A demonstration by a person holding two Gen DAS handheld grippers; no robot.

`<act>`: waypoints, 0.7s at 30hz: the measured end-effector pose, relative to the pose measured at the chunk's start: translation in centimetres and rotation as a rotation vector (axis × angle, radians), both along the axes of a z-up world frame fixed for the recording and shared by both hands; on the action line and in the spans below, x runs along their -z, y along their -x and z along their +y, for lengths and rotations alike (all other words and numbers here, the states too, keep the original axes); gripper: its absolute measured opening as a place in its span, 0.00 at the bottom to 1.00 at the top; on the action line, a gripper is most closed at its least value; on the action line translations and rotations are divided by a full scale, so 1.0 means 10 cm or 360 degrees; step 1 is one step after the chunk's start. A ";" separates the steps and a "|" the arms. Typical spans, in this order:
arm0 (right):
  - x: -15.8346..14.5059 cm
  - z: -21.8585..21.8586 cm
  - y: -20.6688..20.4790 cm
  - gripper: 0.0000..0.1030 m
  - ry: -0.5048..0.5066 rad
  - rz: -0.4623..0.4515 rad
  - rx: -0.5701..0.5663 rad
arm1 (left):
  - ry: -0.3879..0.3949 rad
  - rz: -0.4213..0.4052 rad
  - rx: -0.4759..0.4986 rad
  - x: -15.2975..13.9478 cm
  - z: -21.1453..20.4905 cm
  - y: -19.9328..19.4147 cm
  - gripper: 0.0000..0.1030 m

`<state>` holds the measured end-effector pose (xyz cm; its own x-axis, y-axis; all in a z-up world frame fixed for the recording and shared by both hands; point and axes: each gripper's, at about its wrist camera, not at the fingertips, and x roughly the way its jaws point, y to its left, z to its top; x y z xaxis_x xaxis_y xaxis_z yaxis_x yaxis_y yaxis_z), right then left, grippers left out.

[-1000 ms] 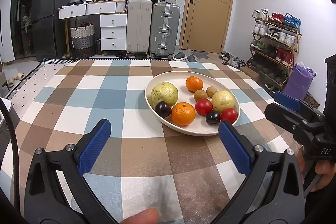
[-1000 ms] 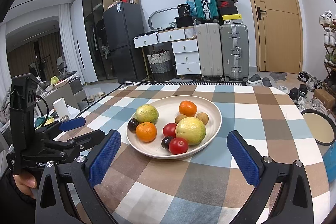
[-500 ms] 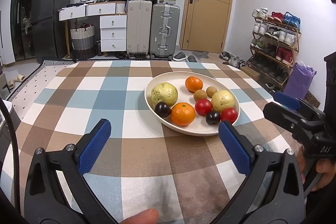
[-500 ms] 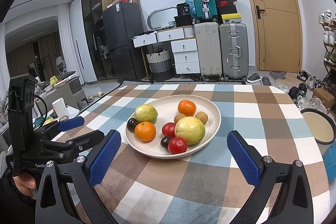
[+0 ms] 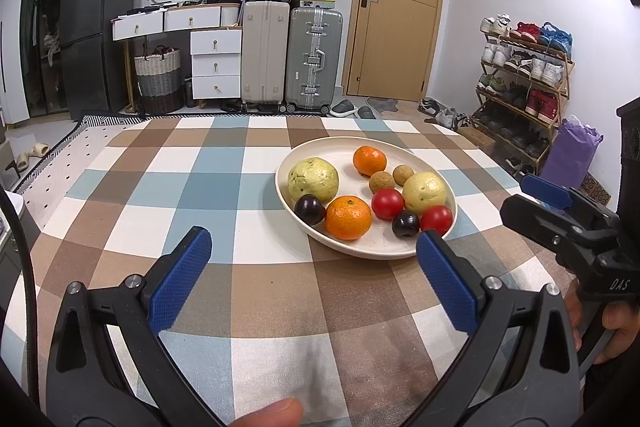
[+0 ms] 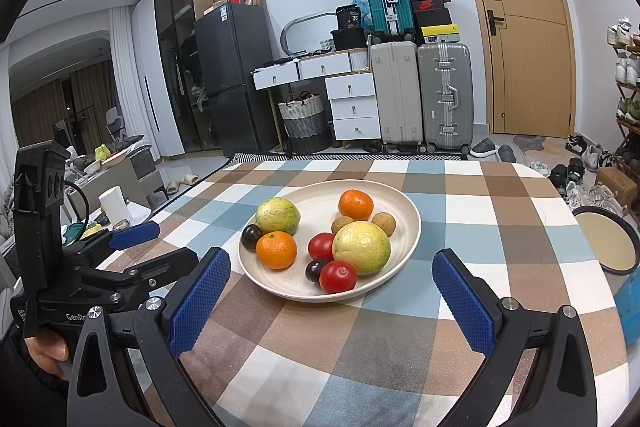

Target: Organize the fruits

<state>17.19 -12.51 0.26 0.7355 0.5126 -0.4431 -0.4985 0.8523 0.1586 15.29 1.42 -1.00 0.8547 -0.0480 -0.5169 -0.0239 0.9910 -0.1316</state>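
Hovering low over the checked tablecloth [image 5: 248, 291], the left gripper [image 5: 314, 267] has its blue pads spread wide with nothing between them, pointed at the near rim of the cream plate [image 5: 360, 251]. Over on the other side, the right gripper [image 6: 331, 291] is just as wide apart and just as empty, aimed at the same plate [image 6: 384, 195] from the near edge of the table.

All the fruit sits on that plate. A green guava [image 6: 278, 215] at the back left, a dark plum [image 6: 250, 236] touching it, an orange [image 6: 276, 249] just in front. A second orange [image 6: 355, 204] at the far side, two small brown longans [image 6: 383, 223] beside it. A big yellow-green guava [image 6: 361, 247] fills the middle right, with one red tomato [image 6: 320, 246] at its left, another tomato [image 6: 337, 277] at the front rim, and a second plum [image 6: 315, 269] wedged between them.

A hand [image 5: 612, 323] grips each handle. Neither tool touches any fruit.
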 end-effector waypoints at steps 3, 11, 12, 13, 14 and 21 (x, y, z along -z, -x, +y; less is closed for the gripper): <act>0.00 0.00 0.00 1.00 0.0000 0.0001 0.0001 | -0.0003 0.0000 0.0001 0.00 0.00 0.00 0.99; -0.01 0.00 0.00 1.00 0.0000 0.0001 0.0000 | -0.0003 -0.0001 0.0002 0.00 -0.01 0.00 0.99; -0.01 0.00 0.00 1.00 0.0000 0.0002 0.0000 | -0.0003 -0.0001 0.0003 0.00 -0.01 0.00 0.99; -0.01 0.00 0.00 1.00 0.0000 0.0001 0.0000 | -0.0004 -0.0001 0.0001 0.00 -0.01 0.01 0.99; -0.01 0.00 0.00 1.00 0.0001 0.0001 0.0000 | -0.0004 -0.0001 0.0002 0.00 -0.01 0.00 0.99; -0.01 0.00 0.00 1.00 0.0000 0.0004 0.0000 | -0.0005 -0.0003 0.0003 0.00 -0.01 0.01 0.99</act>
<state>17.19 -12.53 0.35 0.7346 0.5124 -0.4448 -0.4978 0.8524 0.1598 15.21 1.28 -1.01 0.8556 -0.0483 -0.5155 -0.0216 0.9915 -0.1286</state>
